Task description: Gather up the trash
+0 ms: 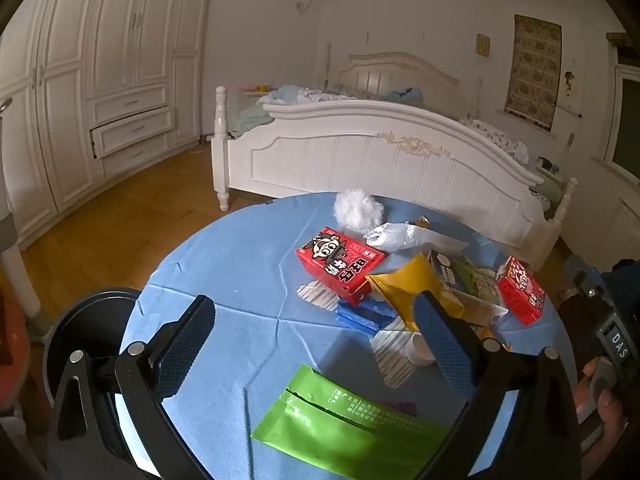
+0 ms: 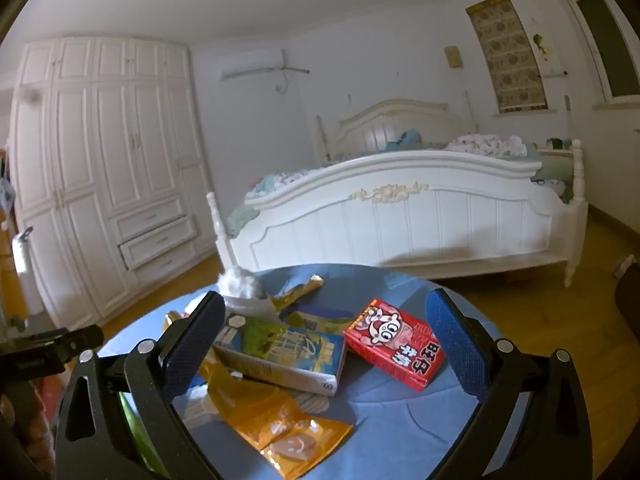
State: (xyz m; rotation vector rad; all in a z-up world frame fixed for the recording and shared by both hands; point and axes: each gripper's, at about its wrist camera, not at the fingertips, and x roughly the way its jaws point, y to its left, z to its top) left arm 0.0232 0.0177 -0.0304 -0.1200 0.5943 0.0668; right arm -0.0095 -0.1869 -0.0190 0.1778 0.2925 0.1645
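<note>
A round table with a blue cloth [image 1: 224, 256] holds trash. In the left wrist view: a green wrapper [image 1: 344, 428] lies nearest, then a red carton [image 1: 340, 264], a yellow pouch [image 1: 408, 284], a second red carton [image 1: 520, 290], a white crumpled tissue [image 1: 358, 208] and clear plastic [image 1: 396, 236]. My left gripper [image 1: 316, 332] is open and empty above the cloth, over the green wrapper's far end. In the right wrist view my right gripper [image 2: 326, 340] is open and empty, above a blue-green box [image 2: 284, 352], a red carton [image 2: 394, 344] and a yellow pouch [image 2: 280, 420].
A dark round bin [image 1: 86, 328] stands at the table's left edge. A small white cup [image 1: 418, 350] and blue packets [image 1: 364, 316] lie mid-table. A white bed [image 1: 360, 152] stands behind the table and a white wardrobe [image 1: 92, 92] on the left. The floor is wooden.
</note>
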